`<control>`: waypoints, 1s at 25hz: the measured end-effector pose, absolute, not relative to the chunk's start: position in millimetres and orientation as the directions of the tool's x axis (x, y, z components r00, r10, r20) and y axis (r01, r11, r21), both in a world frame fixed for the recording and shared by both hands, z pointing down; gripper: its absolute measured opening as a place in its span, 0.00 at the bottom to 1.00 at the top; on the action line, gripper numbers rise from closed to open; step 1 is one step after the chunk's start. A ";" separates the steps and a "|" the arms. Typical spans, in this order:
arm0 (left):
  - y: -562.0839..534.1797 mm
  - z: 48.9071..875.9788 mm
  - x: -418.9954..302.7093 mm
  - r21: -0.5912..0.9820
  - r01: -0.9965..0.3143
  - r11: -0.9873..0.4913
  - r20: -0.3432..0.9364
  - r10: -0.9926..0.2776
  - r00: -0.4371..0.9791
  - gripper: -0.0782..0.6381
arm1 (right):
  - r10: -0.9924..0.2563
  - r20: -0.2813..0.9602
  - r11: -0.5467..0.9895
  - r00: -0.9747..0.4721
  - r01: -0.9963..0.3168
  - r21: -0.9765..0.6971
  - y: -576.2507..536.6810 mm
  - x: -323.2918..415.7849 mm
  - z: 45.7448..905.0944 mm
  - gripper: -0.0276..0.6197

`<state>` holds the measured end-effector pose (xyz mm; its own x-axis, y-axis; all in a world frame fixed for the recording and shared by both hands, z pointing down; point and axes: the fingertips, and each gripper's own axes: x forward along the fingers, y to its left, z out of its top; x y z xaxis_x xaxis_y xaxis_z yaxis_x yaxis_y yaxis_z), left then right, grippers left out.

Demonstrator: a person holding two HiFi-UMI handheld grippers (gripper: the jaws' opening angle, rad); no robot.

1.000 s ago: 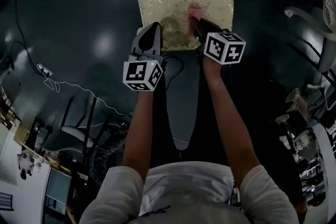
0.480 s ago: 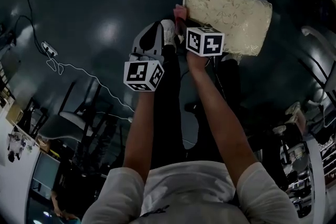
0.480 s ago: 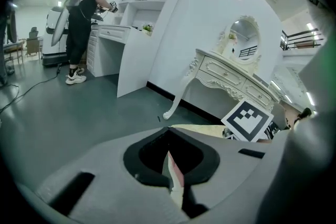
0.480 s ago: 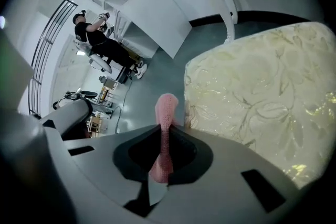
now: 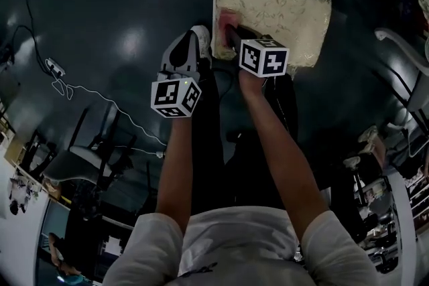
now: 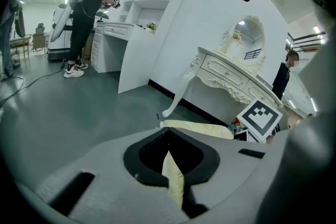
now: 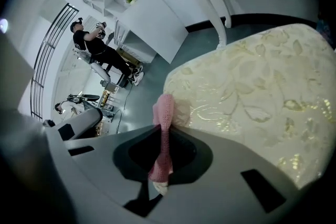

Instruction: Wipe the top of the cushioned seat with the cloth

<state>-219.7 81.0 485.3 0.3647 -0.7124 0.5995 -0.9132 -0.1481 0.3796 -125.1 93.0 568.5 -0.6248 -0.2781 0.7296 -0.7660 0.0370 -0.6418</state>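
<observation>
The cream, leaf-patterned seat cushion (image 5: pixel 275 10) lies on the dark floor. My right gripper (image 5: pixel 232 29) is shut on a pink knitted cloth (image 5: pixel 225 18) and holds it on the cushion's top near the left edge. In the right gripper view the cloth (image 7: pixel 164 118) hangs out of the shut jaws against the cushion (image 7: pixel 252 86). My left gripper (image 5: pixel 199 35) is at the cushion's near left corner. In the left gripper view a cream strip of the cushion's edge (image 6: pixel 173 181) is pinched in the jaws, with the rest of the cushion (image 6: pixel 202 129) beyond.
A white carved dressing table with an oval mirror (image 6: pixel 231 78) stands just behind the cushion. A person works at a white desk (image 6: pixel 113 42) far left. A white cable (image 5: pixel 100 100) runs over the floor, with dark chairs (image 5: pixel 87 157) at lower left.
The right gripper has dragged the pink cloth from the cushion's middle over to its left side. The left gripper stays at the near left corner. The head view has swung.
</observation>
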 end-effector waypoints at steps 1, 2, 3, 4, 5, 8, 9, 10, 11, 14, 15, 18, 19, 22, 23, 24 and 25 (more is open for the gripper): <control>80.2 485.8 -208.7 0.384 -0.910 -0.157 0.597 -0.710 0.375 0.12 | -0.277 0.728 0.039 -0.628 -0.764 -0.644 94.1 -117.2 567.6 0.08; 78.7 486.7 -196.5 0.389 -0.906 -0.168 0.593 -0.707 0.385 0.12 | -0.277 0.726 0.043 -0.630 -0.762 -0.646 94.3 -109.0 567.1 0.08; 76.9 487.8 -183.4 0.393 -0.902 -0.179 0.588 -0.705 0.397 0.12 | -0.277 0.724 0.046 -0.632 -0.761 -0.647 94.0 -100.5 567.0 0.08; 75.6 488.9 -169.7 0.399 -0.897 -0.191 0.584 -0.702 0.408 0.12 | -0.280 0.722 0.047 -0.633 -0.760 -0.648 93.8 -91.3 566.9 0.08; 75.1 489.8 -155.7 0.404 -0.892 -0.203 0.580 -0.698 0.421 0.12 | -0.284 0.722 0.044 -0.631 -0.761 -0.648 94.3 -81.3 566.7 0.08; 76.0 491.1 -115.9 0.418 -0.876 -0.243 0.573 -0.678 0.461 0.12 | -0.302 0.729 0.018 -0.614 -0.768 -0.640 98.2 -46.1 566.8 0.08; 76.3 491.3 -104.3 0.421 -0.871 -0.254 0.572 -0.671 0.472 0.12 | -0.309 0.732 0.009 -0.607 -0.772 -0.636 99.5 -33.2 567.0 0.08; 76.8 491.3 -93.4 0.424 -0.866 -0.264 0.571 -0.664 0.482 0.12 | -0.314 0.736 0.002 -0.600 -0.776 -0.631 100.9 -20.1 567.0 0.08; 77.6 491.2 -83.2 0.426 -0.862 -0.273 0.571 -0.658 0.491 0.12 | -0.318 0.740 -0.003 -0.592 -0.780 -0.625 102.4 -6.8 566.9 0.08; 80.4 491.0 -53.4 0.430 -0.849 -0.307 0.572 -0.635 0.519 0.12 | -0.331 0.754 -0.025 -0.568 -0.793 -0.609 107.8 32.9 566.3 0.08; 80.9 491.0 -43.5 0.430 -0.844 -0.320 0.572 -0.626 0.529 0.12 | -0.339 0.757 -0.038 -0.559 -0.796 -0.605 109.3 46.0 565.8 0.08; 78.4 491.7 -16.7 0.437 -0.830 -0.346 0.568 -0.610 0.553 0.12 | -0.362 0.768 -0.082 -0.528 -0.803 -0.591 110.4 85.9 564.9 0.08; 77.0 491.3 -8.8 0.440 -0.826 -0.353 0.564 -0.607 0.560 0.12 | -0.364 0.775 -0.088 -0.516 -0.810 -0.580 110.5 98.6 564.8 0.08; 75.8 488.1 12.7 0.444 -0.814 -0.375 0.554 -0.599 0.578 0.12 | -0.349 0.803 -0.069 -0.483 -0.842 -0.536 113.6 126.5 564.4 0.08; 75.1 486.9 19.1 0.446 -0.810 -0.380 0.551 -0.597 0.583 0.12 | -0.344 0.812 -0.061 -0.471 -0.852 -0.520 113.7 133.7 564.3 0.08; 74.6 485.6 25.0 0.448 -0.807 -0.385 0.548 -0.595 0.588 0.12 | -0.341 0.821 -0.053 -0.458 -0.863 -0.503 113.5 140.4 564.1 0.08; 74.5 484.0 29.9 0.449 -0.804 -0.390 0.546 -0.593 0.592 0.12 | -0.340 0.829 -0.045 -0.444 -0.873 -0.486 113.5 146.0 563.6 0.08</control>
<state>29.9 74.5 484.0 0.5923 -0.5926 0.5459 -0.8040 -0.3900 0.4489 146.0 113.5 563.6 -0.4440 -0.3401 0.8290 -0.8728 -0.0452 -0.4860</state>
